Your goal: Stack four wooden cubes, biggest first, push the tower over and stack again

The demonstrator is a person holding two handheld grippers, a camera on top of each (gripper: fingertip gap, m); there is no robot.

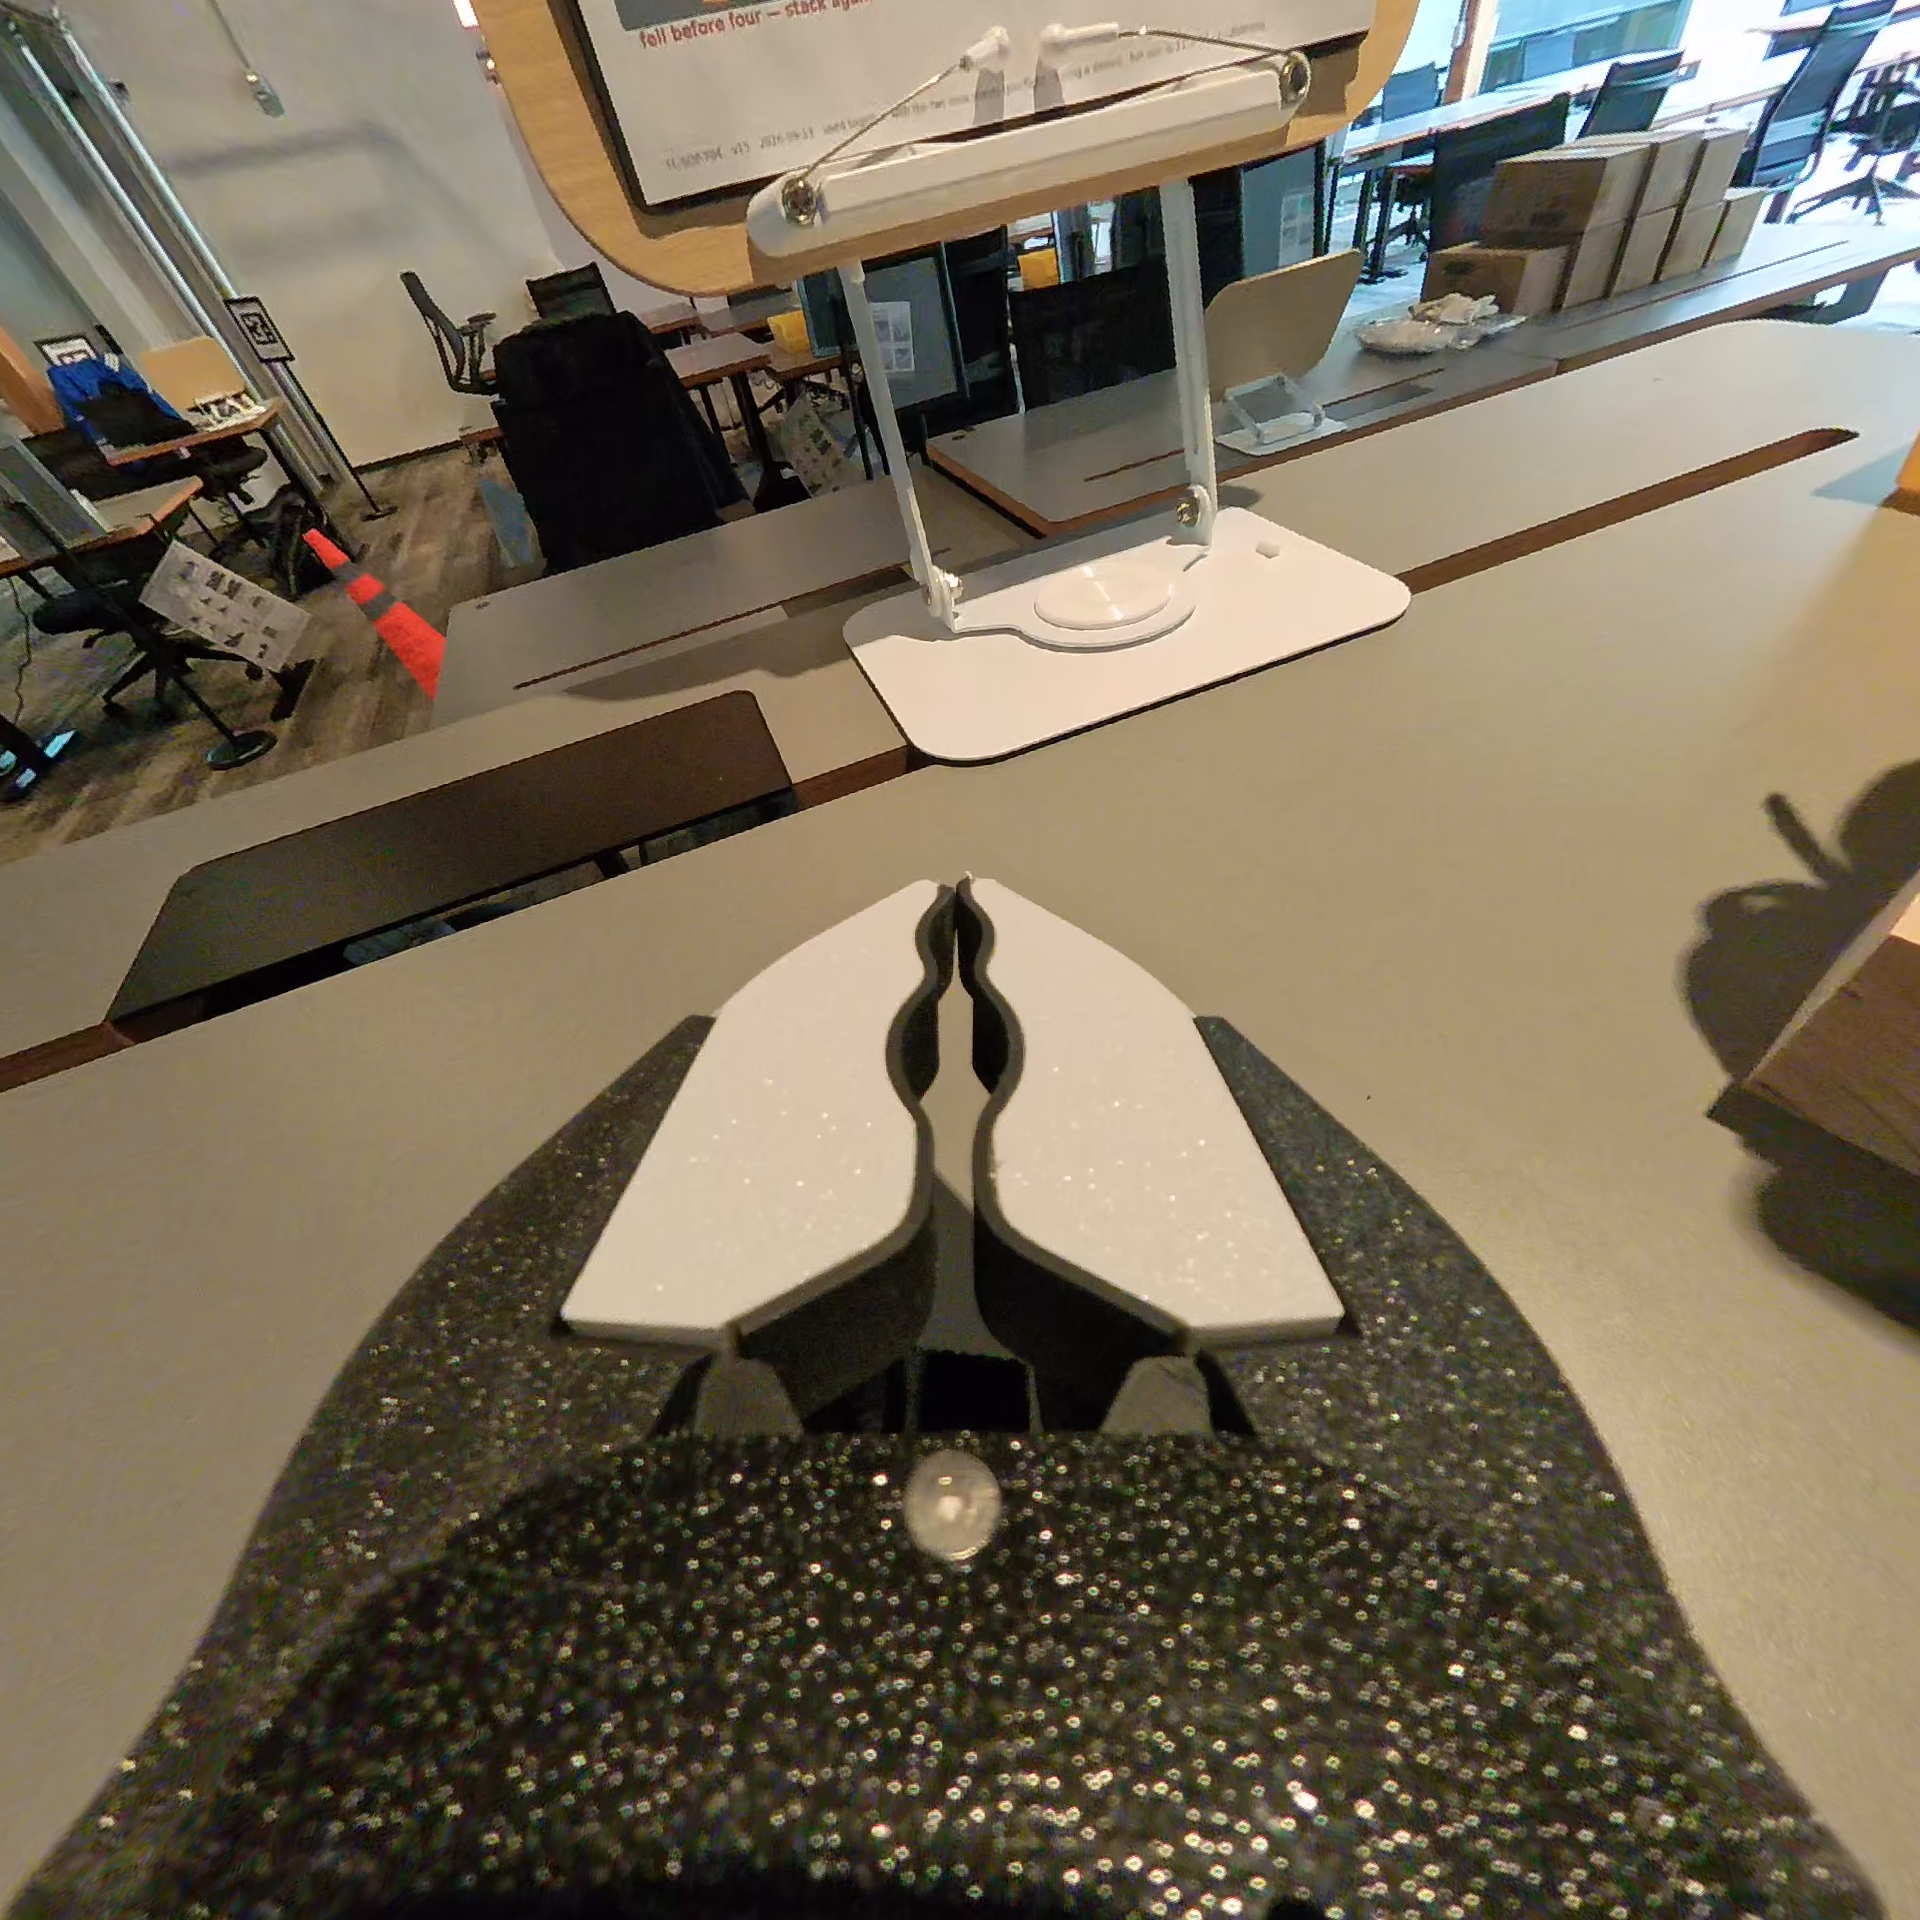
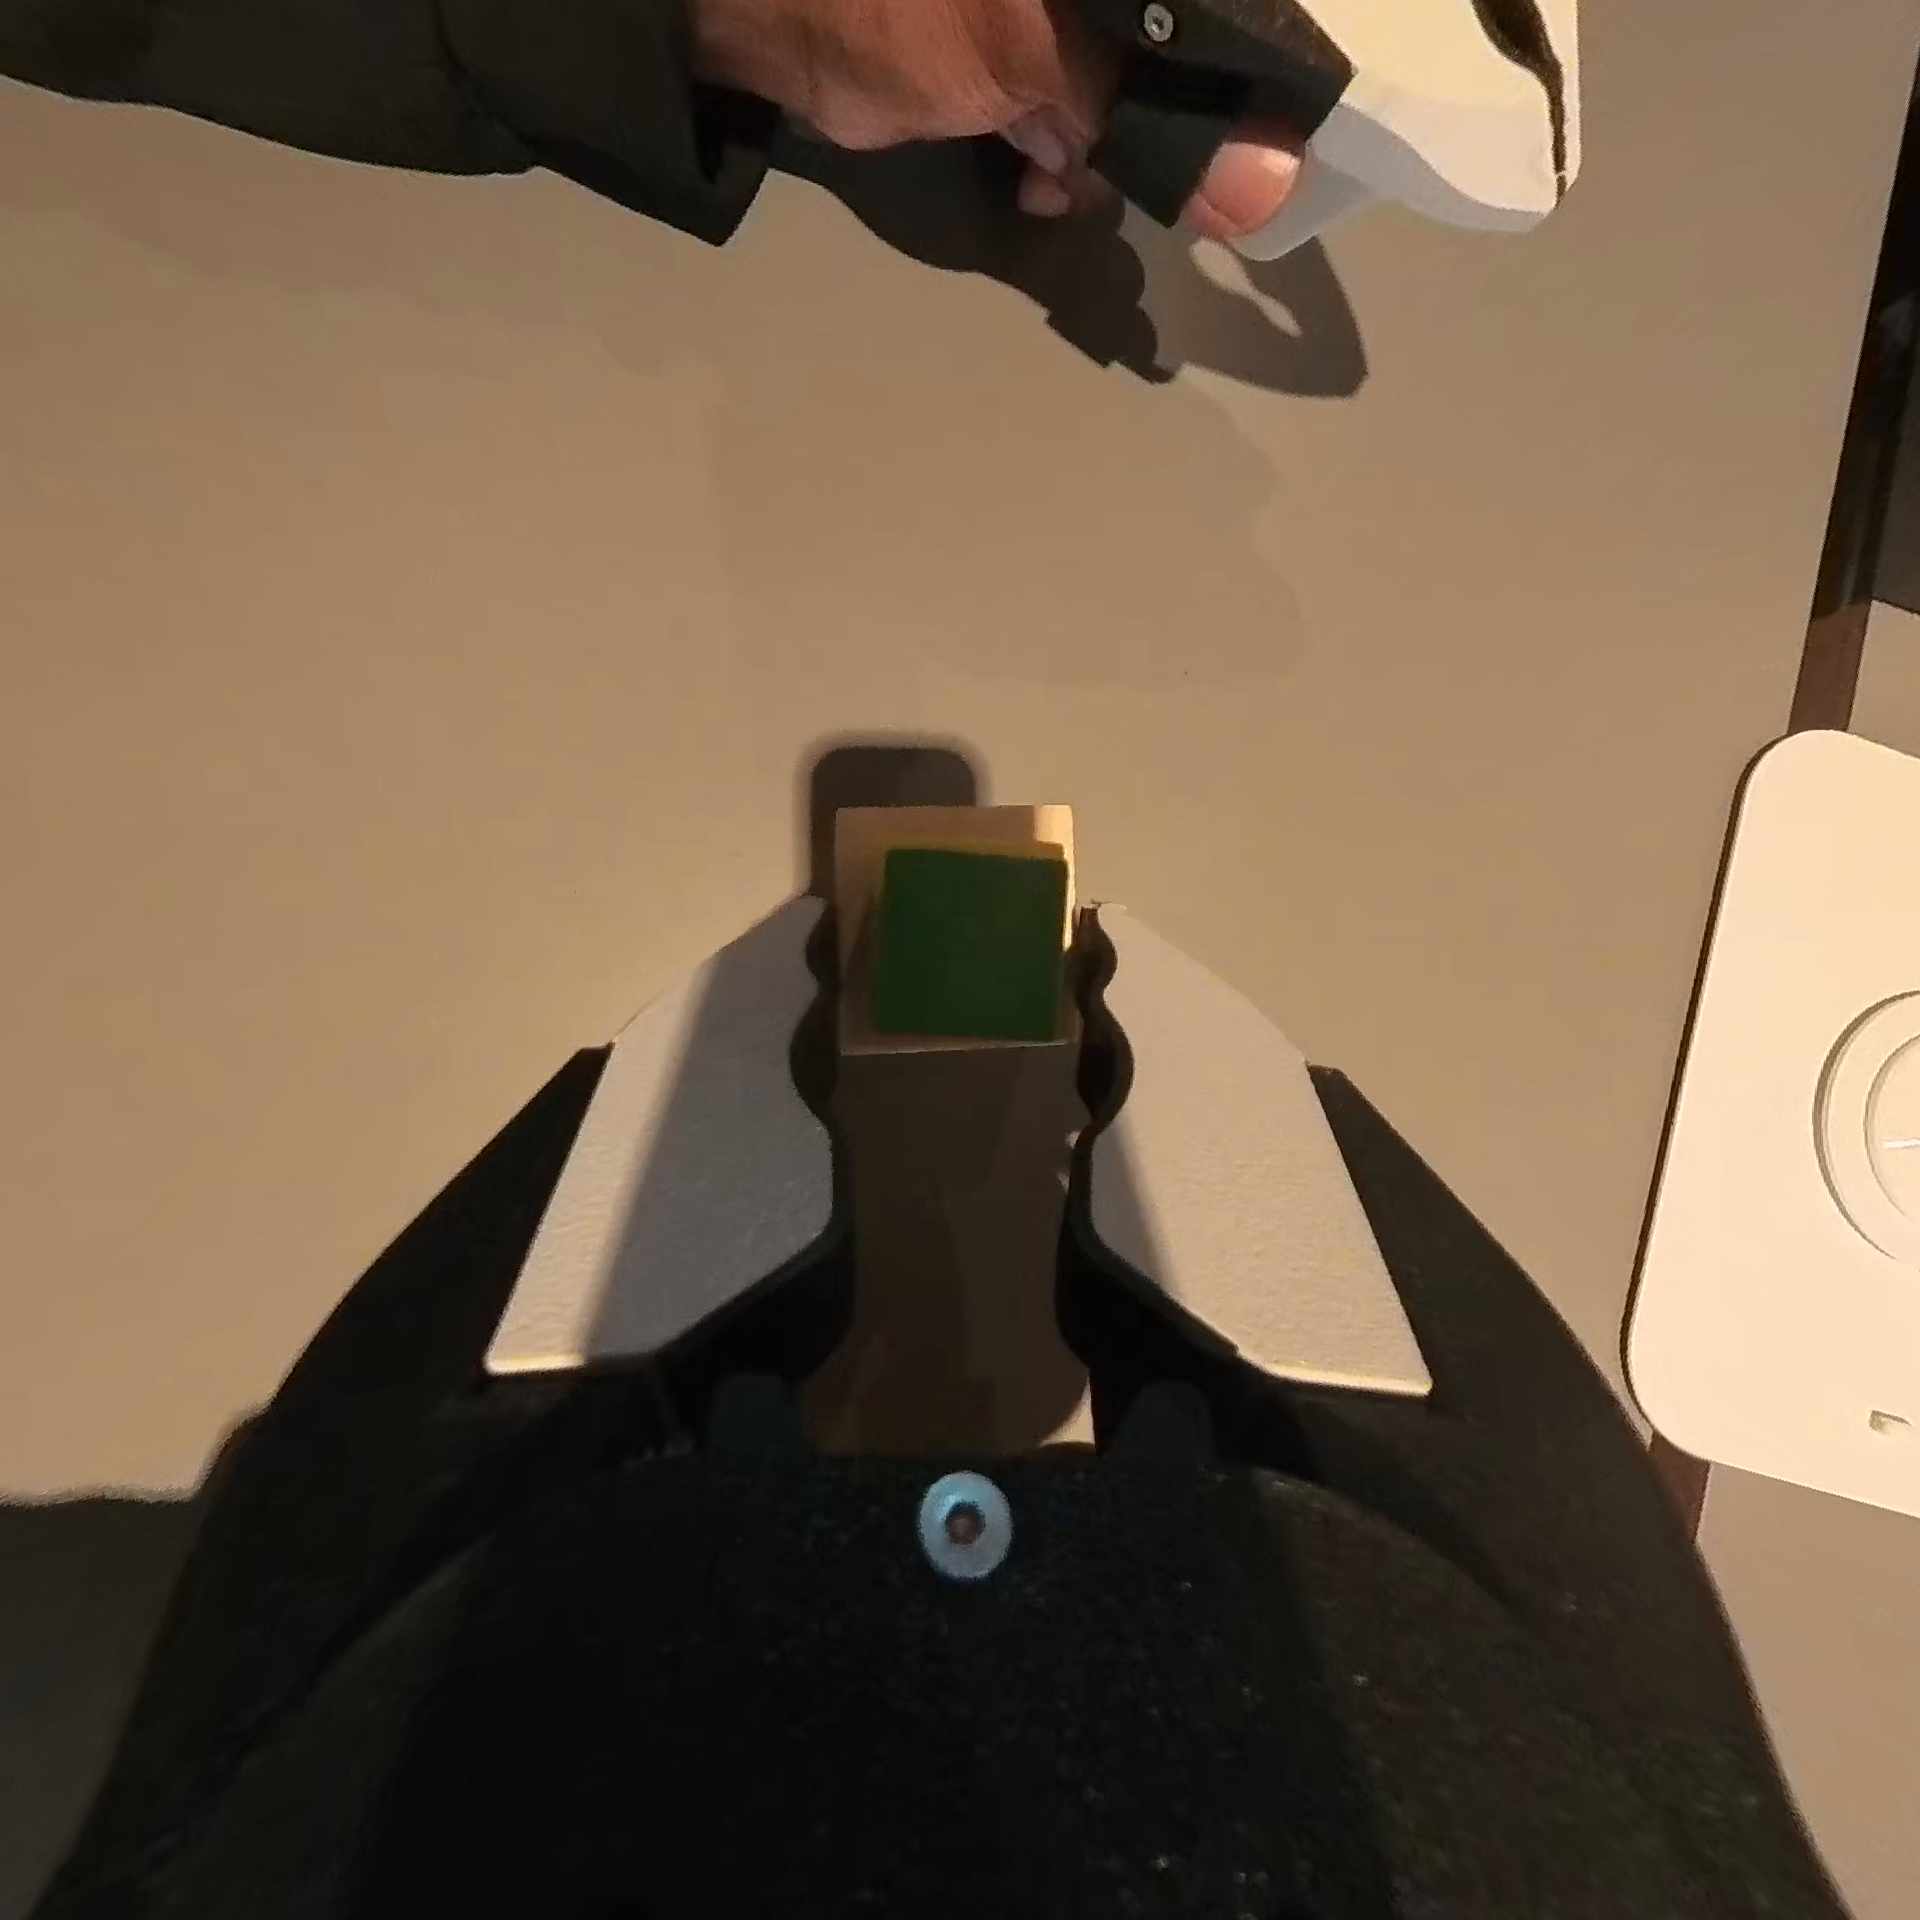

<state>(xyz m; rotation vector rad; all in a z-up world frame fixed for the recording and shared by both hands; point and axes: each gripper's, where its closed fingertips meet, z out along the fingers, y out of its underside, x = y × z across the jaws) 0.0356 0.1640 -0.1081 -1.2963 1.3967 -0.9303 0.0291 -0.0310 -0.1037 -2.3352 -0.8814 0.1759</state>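
We recorded the right gripper (image 2: 961, 914) pointing straight down over the grey table (image 2: 416, 571), its white fingers (image 2: 727, 1039) set on either side of a green cube (image 2: 966, 940) at a narrow spread; whether the pads actually pressed the cube we could not tell. The green cube sat atop a stack, with a plain wooden cube (image 2: 1044, 826) showing beneath it and a sliver of yellow between them (the lower cubes were mostly hidden). The left gripper (image 1: 958, 888) hovered over the same table with its fingers brought together at the tips, holding nothing. In the right wrist view a hand (image 2: 935, 94) in a dark sleeve held that left gripper near the top edge, well apart from the stack. A white stand (image 1: 1122, 634) rested on the table beyond, carrying a wood-framed board (image 1: 686, 229).
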